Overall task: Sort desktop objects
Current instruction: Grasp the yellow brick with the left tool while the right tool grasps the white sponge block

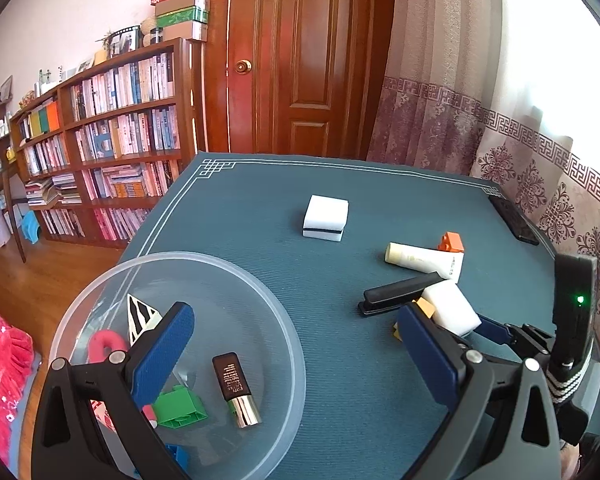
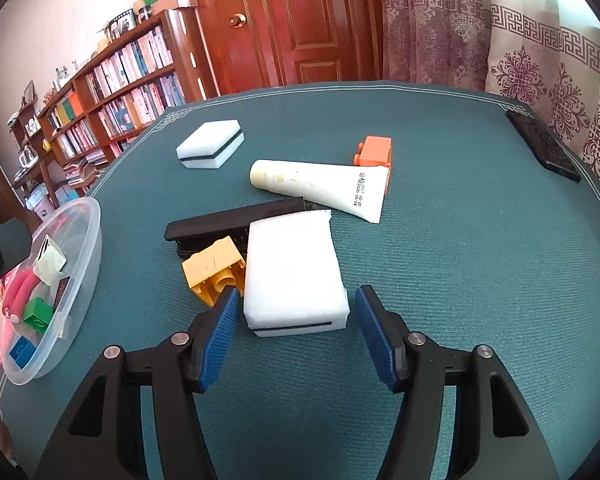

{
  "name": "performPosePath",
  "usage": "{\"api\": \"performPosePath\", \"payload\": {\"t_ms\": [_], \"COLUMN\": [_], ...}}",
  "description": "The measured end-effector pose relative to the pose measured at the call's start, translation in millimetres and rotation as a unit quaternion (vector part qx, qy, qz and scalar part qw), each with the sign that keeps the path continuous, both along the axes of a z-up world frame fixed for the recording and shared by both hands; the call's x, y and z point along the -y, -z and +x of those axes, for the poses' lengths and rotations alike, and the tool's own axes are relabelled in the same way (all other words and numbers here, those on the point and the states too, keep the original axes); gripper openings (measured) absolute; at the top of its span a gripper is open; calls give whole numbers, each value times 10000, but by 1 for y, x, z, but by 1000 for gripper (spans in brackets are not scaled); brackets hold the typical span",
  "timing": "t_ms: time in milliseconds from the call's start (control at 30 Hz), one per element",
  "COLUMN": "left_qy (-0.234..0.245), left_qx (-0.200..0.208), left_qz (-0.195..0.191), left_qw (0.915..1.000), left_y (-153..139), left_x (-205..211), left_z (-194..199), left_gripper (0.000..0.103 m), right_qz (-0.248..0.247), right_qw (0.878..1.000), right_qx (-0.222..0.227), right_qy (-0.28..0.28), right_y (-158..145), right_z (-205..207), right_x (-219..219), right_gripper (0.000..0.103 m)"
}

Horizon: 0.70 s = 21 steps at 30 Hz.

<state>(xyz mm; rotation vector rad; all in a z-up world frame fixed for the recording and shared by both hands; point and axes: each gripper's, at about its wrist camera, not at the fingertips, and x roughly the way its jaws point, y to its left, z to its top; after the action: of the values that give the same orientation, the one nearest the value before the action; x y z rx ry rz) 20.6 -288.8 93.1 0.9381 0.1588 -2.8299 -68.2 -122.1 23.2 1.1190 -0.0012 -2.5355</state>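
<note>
My left gripper is open and holds nothing; its left finger hangs over a clear plastic bowl. In the bowl lie a brown cosmetic tube, a green brick, a red ring and a striped packet. My right gripper is open, with its blue pads on either side of the near end of a white sponge, small gaps showing on both sides. A yellow brick touches the sponge's left side, and a black comb lies behind them.
Farther back on the teal mat lie a cream tube, an orange brick and a second white sponge. A black phone rests at the right edge. The bowl sits at the left edge.
</note>
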Motion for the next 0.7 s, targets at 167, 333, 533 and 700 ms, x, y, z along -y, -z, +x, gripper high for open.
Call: {"api": "performPosePath", "payload": {"t_ms": [167,333,533,700], "left_qy": [102,283,508,707], "left_qx": [43,146,229,280], "left_qz": [-98,-275,-476,-770], "left_qw": [9999,9991,9973,9941], "left_y": [2,7,15,26], "left_x": [-12,-29,-54,-78], "left_z": [-4,-10,-19,-30], "left_gripper": [102,102,102,102], "right_qz": [-64,65,-25,-61], "right_qw": [10000,9999,9989,9976], "right_qx": [-17,-67,-116,-259], "right_qy": [-23,105,449,632], "right_y": [-1,-2,-6,-12], "right_z": [3,10,15,23], "right_x": [-6,-18,-50,-70], "right_gripper": [50,50,49,49]}}
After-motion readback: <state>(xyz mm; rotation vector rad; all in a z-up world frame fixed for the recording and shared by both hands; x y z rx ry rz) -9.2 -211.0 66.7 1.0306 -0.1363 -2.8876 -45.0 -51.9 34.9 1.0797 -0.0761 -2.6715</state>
